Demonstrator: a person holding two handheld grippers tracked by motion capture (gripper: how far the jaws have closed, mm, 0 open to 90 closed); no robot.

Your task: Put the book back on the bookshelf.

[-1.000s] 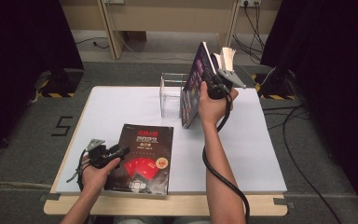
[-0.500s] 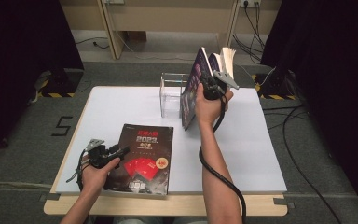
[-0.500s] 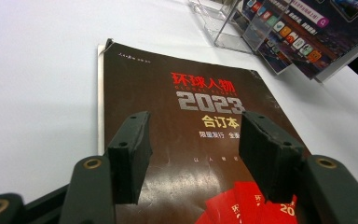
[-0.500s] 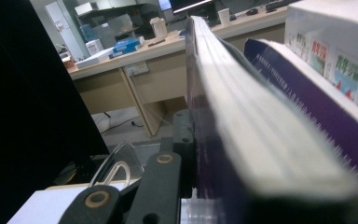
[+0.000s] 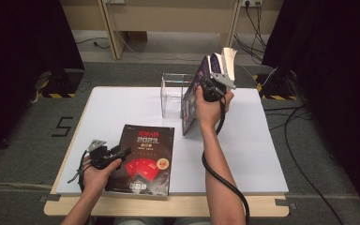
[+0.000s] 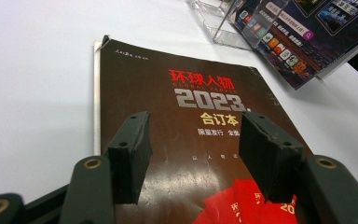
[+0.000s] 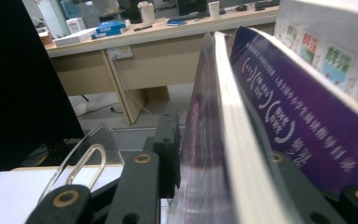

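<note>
Purple-covered book [image 5: 196, 96] stands tilted at the desk's [image 5: 262, 154] far edge beside the clear stand [image 5: 171, 93]. Right gripper [image 5: 214, 80] has just been opening, its top edge between slackened jaws. Heavy, floppy; regrip near the spine.

White table [image 5: 122, 108], dark book [image 5: 143, 159] lying flat, clear stand [image 5: 173, 93], purple book [image 5: 192, 101] leaning

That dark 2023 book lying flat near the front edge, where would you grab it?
The dark book lies flat, so its cover gives no purchase. Probably best to grip its near long edge, coming in low from the left, where the left tool hovers open. One jaw must slide beneath, so perhaps tip that edge up first.
</note>
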